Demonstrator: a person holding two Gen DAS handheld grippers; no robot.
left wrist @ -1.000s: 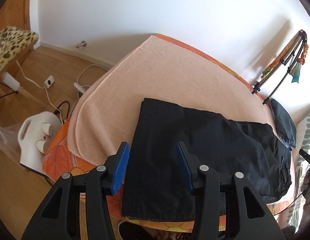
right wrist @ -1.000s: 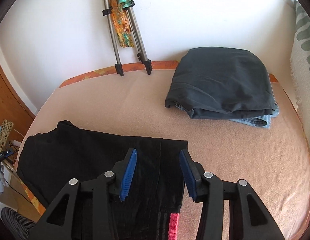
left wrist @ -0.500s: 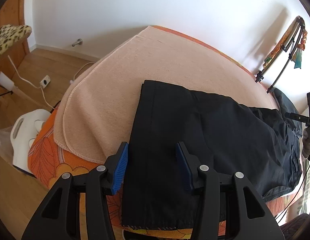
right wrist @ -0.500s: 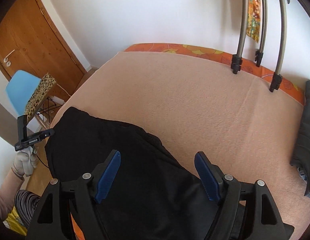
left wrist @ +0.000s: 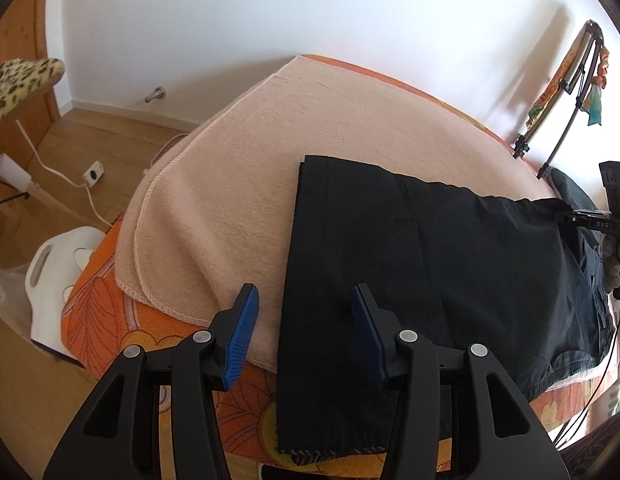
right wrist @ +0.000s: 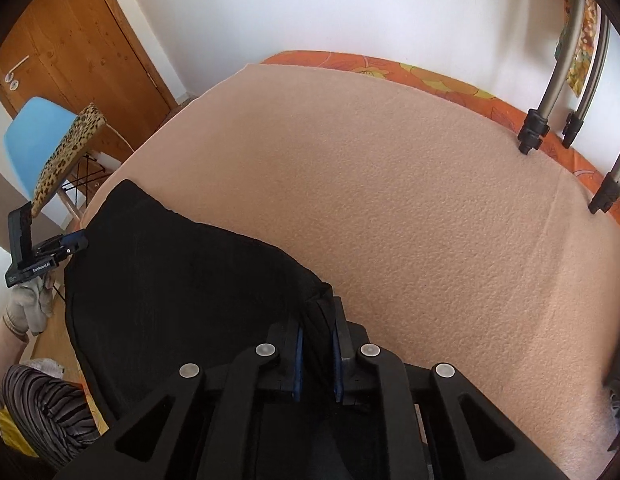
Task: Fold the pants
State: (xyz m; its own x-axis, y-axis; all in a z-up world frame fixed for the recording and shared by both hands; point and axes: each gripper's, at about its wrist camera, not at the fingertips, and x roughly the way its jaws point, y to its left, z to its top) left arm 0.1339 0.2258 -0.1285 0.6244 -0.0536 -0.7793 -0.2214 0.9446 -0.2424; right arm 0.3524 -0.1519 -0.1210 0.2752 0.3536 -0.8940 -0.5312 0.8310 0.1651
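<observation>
Pinching a bunched edge of the black pants (right wrist: 181,292), the right gripper (right wrist: 316,354) had its pads clenched on cloth, probably to lift that end for a fold. The left gripper (left wrist: 303,330) hovered spread wide above the hem end, grasping nothing. They lay flat on the peach blanket (left wrist: 237,184).

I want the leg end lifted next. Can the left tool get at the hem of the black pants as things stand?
Probably yes: the left tool is open, nothing lies on the black pants there, and their hem hangs free below it.
</observation>
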